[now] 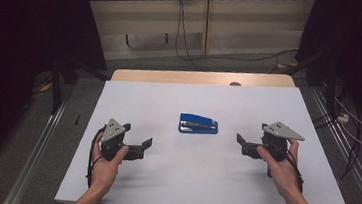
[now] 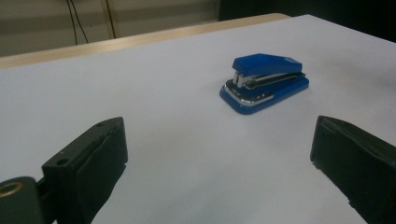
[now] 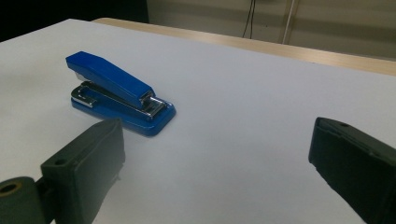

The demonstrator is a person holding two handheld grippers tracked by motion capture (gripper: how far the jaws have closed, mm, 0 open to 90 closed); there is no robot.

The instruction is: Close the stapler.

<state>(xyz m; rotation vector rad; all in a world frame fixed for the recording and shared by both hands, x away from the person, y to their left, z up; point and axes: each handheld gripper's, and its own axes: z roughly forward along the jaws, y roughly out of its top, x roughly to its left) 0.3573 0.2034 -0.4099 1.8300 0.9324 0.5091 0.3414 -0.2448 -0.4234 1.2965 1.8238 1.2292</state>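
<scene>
A blue stapler [image 1: 198, 124] with metal parts lies flat near the middle of the white table [image 1: 186, 183]. My left gripper [image 1: 138, 134] is held low at the stapler's left and is open, with nothing between its jaws. At the stapler's right, my right gripper [image 1: 252, 132] is also open and holds nothing. In the left gripper view the stapler [image 2: 264, 81] lies ahead and to the right of the left gripper [image 2: 219, 140]. In the right gripper view the stapler [image 3: 119, 91] sits ahead and to the left of the right gripper [image 3: 215, 135], close to its left jaw.
A wooden strip [image 1: 171, 76] runs along the table's far edge. Beyond it are a pale cabinet [image 1: 196, 28] and cables [image 1: 184, 47] trailing over the grey floor. Dark stands flank the table at both sides.
</scene>
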